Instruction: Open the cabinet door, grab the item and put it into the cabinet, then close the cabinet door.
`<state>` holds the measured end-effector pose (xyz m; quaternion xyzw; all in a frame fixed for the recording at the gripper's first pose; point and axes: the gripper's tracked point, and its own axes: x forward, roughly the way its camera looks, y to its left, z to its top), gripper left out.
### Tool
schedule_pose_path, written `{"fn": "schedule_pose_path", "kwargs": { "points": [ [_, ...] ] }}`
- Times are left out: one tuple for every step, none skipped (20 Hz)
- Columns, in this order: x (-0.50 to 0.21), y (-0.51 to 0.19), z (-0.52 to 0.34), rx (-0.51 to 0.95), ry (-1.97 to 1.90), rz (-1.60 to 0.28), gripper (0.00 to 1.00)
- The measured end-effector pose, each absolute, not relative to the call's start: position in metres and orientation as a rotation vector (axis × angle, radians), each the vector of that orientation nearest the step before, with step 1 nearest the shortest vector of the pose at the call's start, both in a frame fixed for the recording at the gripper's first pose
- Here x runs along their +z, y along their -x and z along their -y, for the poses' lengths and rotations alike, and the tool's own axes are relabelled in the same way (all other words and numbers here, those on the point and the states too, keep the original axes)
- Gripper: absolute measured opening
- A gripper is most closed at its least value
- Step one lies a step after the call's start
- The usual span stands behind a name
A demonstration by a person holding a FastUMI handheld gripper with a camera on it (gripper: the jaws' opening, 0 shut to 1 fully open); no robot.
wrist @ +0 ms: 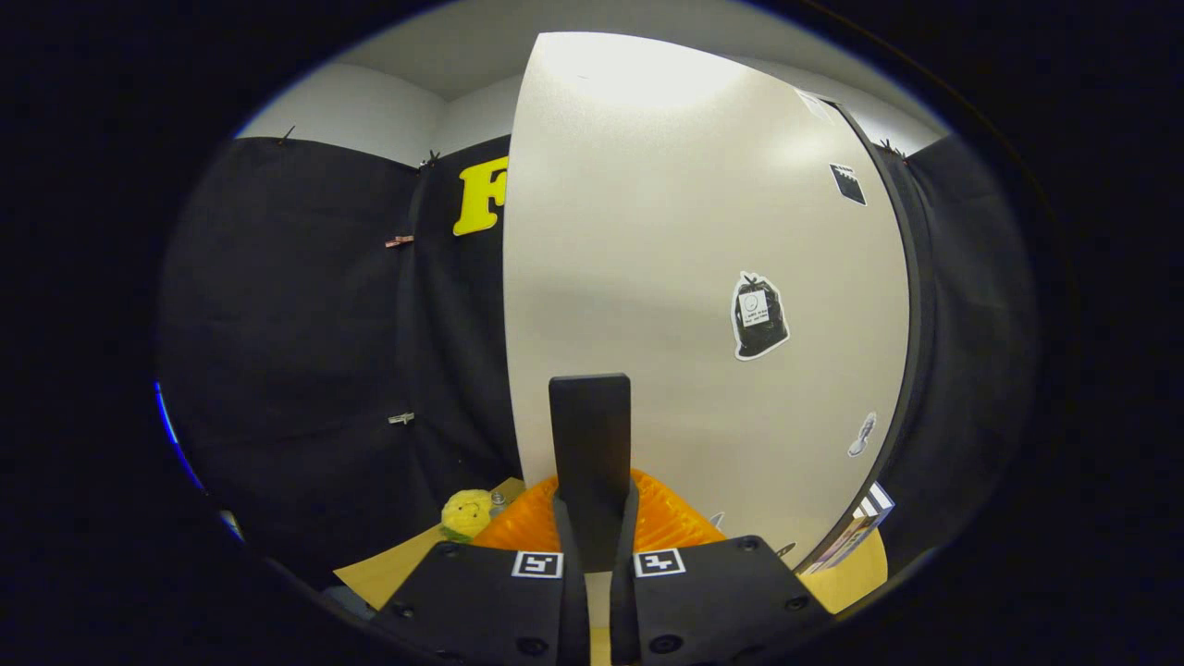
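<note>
The white cabinet door (684,277) stands close in front of me, with stickers on its face. A dark upright handle (589,416) rises from between my fingers. My gripper (592,504) is shut on this handle, and one finger (673,520) presses on it from each side. A small yellow plush toy (466,513) lies on the wooden tabletop (393,569), left of the fingers and beside the door's free left edge. The inside of the cabinet is hidden behind the door.
A dark cabinet edge (918,324) runs along the door's right side. Some striped flat items (865,520) lean at its foot on the table. Black cloth booth walls (305,351) close in behind and to the left.
</note>
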<state>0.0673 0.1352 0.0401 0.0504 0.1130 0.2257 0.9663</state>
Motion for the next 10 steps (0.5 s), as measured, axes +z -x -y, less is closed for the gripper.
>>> {"fn": "schedule_pose_path", "kwargs": {
  "points": [
    [0.039, -0.056, -0.124, 0.468, -0.105, -0.23, 0.13],
    [0.039, -0.046, -0.111, 0.48, -0.108, -0.229, 0.13],
    [0.039, -0.038, -0.101, 0.489, -0.109, -0.229, 0.13],
    [0.04, -0.031, -0.093, 0.497, -0.112, -0.227, 0.13],
    [0.042, -0.024, -0.083, 0.504, -0.114, -0.225, 0.13],
    [0.043, -0.018, -0.074, 0.509, -0.113, -0.224, 0.13],
    [0.044, -0.011, -0.062, 0.512, -0.112, -0.221, 0.13],
    [0.044, -0.004, -0.05, 0.513, -0.112, -0.219, 0.13],
    [0.044, 0.004, -0.037, 0.511, -0.113, -0.217, 0.13],
    [0.045, 0.009, -0.024, 0.506, -0.112, -0.213, 0.13]
  ]
}}
